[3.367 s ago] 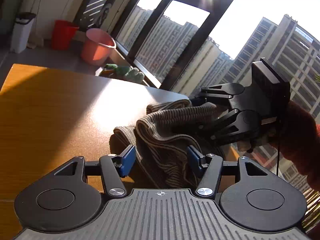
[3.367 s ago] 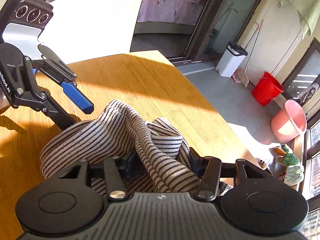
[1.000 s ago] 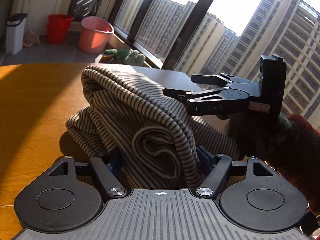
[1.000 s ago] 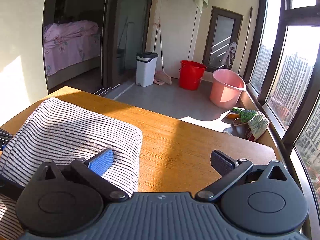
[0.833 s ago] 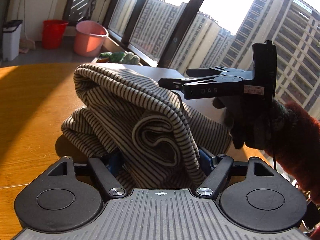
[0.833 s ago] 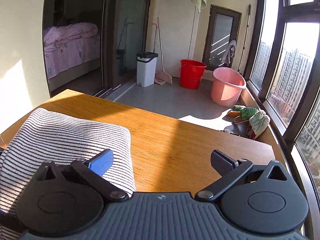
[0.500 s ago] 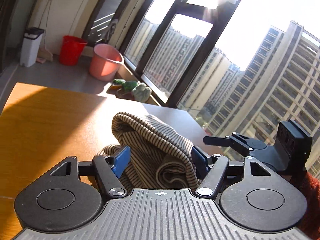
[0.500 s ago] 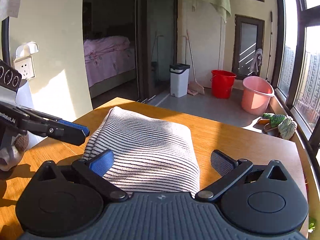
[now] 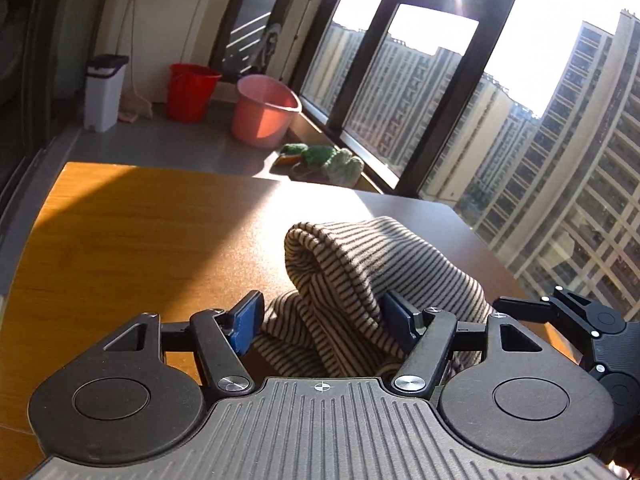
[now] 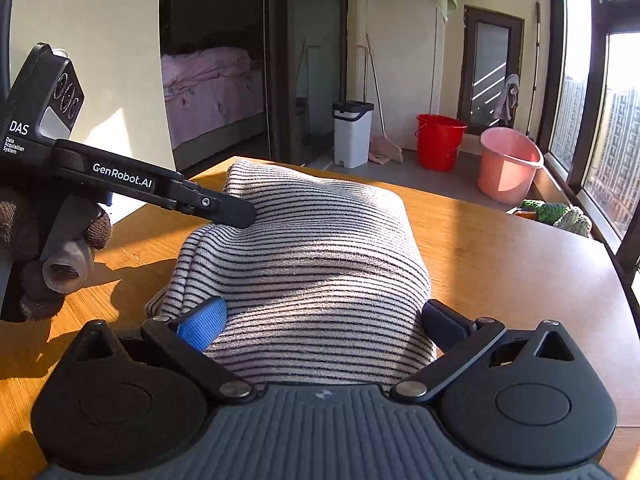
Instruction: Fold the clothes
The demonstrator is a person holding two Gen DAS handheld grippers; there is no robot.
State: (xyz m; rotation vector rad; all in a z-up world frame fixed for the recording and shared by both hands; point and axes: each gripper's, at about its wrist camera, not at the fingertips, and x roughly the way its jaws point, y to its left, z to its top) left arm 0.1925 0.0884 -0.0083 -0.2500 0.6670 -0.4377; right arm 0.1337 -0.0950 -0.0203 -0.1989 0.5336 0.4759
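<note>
We see sunlit wooden worktop [image 10: 500,248] beside tall windows; red bucket [image 10: 438,142], pink bucket [image 10: 508,166], white bin [image 10: 352,132] on far floor; pink-covered bed [image 10: 208,80] through doorway. Folded black-and-cream striped knit garment [image 10: 320,256] lies mid-worktop. Gloved hand [image 10: 24,248] holds left hand-held gripper [image 9: 320,318] level from left, spread wide, garment fold between blue pads [image 9: 246,320]. Right hand-held gripper [image 10: 320,322] near us, wide apart, straddling garment's near edge, gripping nothing.

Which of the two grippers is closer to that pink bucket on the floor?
Neither clearly. Both the left gripper and the right gripper sit at the striped garment on the table; the pink bucket stands beyond its far edge.
</note>
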